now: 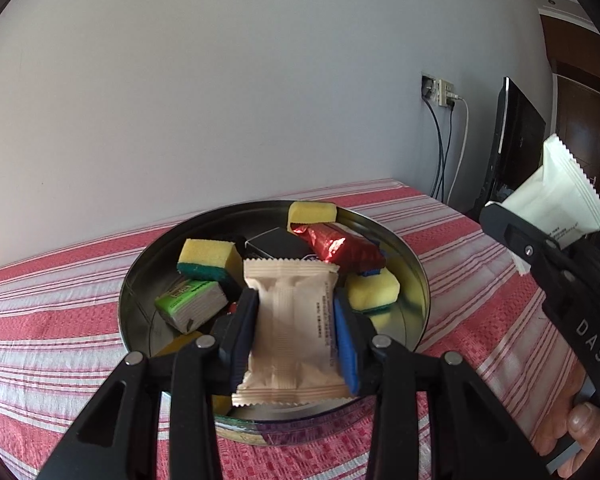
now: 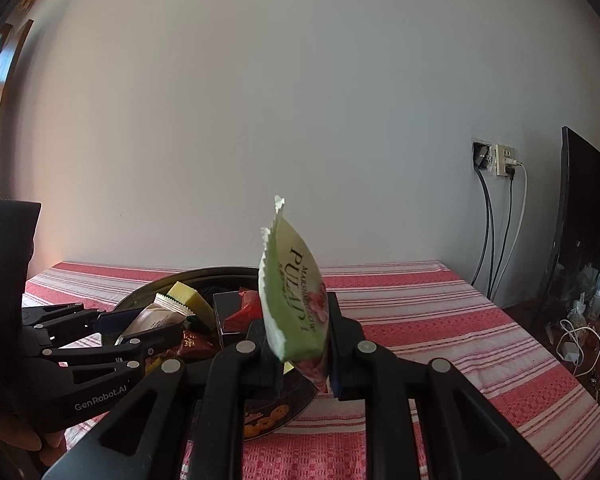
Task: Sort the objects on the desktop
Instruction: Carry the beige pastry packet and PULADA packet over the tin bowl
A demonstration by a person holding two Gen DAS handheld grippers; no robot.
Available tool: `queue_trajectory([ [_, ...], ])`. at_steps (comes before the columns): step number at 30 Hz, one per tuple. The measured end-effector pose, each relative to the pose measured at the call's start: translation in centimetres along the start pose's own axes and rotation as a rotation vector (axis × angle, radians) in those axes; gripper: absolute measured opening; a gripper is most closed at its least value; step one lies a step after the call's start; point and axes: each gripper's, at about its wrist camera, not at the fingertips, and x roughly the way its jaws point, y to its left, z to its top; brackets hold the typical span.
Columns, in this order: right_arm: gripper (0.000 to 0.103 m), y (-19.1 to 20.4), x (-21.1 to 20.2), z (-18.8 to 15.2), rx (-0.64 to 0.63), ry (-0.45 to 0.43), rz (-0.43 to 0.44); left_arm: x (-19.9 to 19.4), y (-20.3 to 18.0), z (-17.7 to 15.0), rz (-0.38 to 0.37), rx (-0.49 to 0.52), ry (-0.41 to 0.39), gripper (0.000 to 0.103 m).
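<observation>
My left gripper (image 1: 296, 316) is shut on a beige snack packet (image 1: 290, 332) and holds it over the round metal tin (image 1: 412, 264). The tin holds yellow sponges (image 1: 210, 258), a red foil packet (image 1: 340, 246), a green-and-white packet (image 1: 192, 304) and a dark box (image 1: 276, 244). My right gripper (image 2: 300, 340) is shut on a green marshmallow packet (image 2: 296, 292), held upright above the tin's right side (image 2: 296, 404). The right gripper also shows in the left wrist view (image 1: 540, 228), its packet (image 1: 556, 196) showing white. The left gripper shows in the right wrist view (image 2: 140, 328).
The tin sits on a red-and-white striped tablecloth (image 1: 60, 320). A grey wall stands behind. A wall socket with cables (image 2: 504, 160) and a dark monitor (image 2: 580, 220) are at the right, with clutter (image 2: 596, 320) beyond the table's right edge.
</observation>
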Motion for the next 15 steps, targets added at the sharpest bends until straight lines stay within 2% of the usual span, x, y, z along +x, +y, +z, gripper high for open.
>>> queue_trajectory([
  [9, 0.019, 1.0, 2.6, 2.0, -0.054, 0.014, 0.017, 0.9, 0.3, 1.0, -0.006, -0.010, 0.005, 0.037],
  [15, 0.019, 1.6, 5.6, 3.9, -0.072, 0.034, 0.043, 1.7, 1.3, 1.8, 0.032, -0.017, 0.006, 0.037],
])
